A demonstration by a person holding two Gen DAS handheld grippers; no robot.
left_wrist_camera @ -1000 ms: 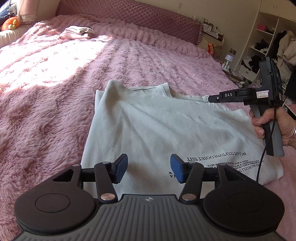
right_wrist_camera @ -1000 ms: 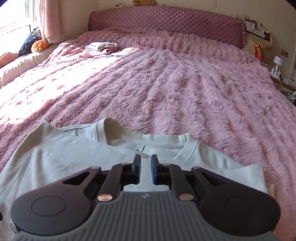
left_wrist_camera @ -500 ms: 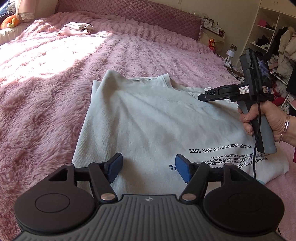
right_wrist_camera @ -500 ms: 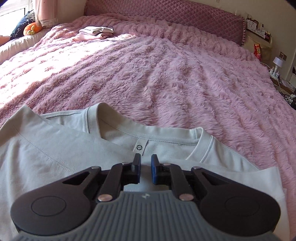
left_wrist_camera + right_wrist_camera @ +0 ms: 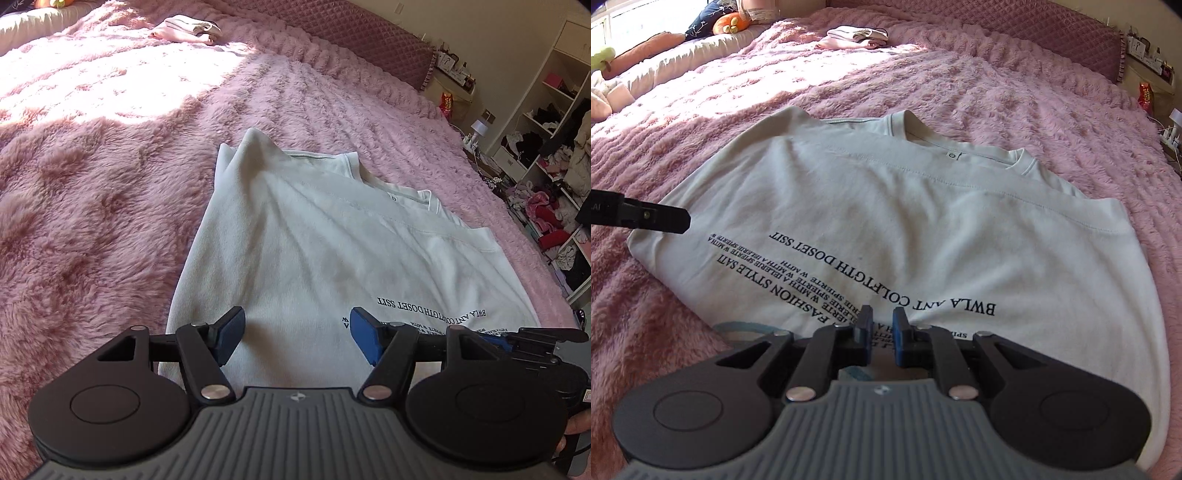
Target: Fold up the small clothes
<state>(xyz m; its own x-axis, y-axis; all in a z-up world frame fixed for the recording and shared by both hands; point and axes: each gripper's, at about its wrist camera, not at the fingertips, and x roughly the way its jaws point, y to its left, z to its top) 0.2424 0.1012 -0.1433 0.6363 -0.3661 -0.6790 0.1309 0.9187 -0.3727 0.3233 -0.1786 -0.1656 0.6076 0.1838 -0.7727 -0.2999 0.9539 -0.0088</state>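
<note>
— Pale grey-green cotton is all I have ahead of me: the T-shirt (image 5: 923, 229) lies on the pink bed (image 5: 1052, 110), collar toward the headboard, black lettering toward me.

— What's changed in the last second?

— My right claw (image 5: 878, 334) was up at the neckline a second ago. Now it has come back to the printed end, over the lettering, its blue pads nearly together with a thin gap between them. I can't make out any cloth in that gap, though the view is poor there. The left claw (image 5: 295, 334) has barely moved: it sits over the near left part of the shirt, pads wide apart, holding nothing.

— So what does that mean for the fold?

— I read it as both claws now lined up along the near edge, which suits taking that edge and carrying it up toward the collar. That's a guess, not a fact.

— And the shirt itself?

— Sides look already turned in, so it forms a long panel; a sleeve seam runs across below the collar. Soft creases fan out from the far left corner, otherwise it's fairly flat. Something light blue peeks out from under the near edge beside my right claw. A folded garment (image 5: 188, 28) sits well apart, near the headboard.
</note>
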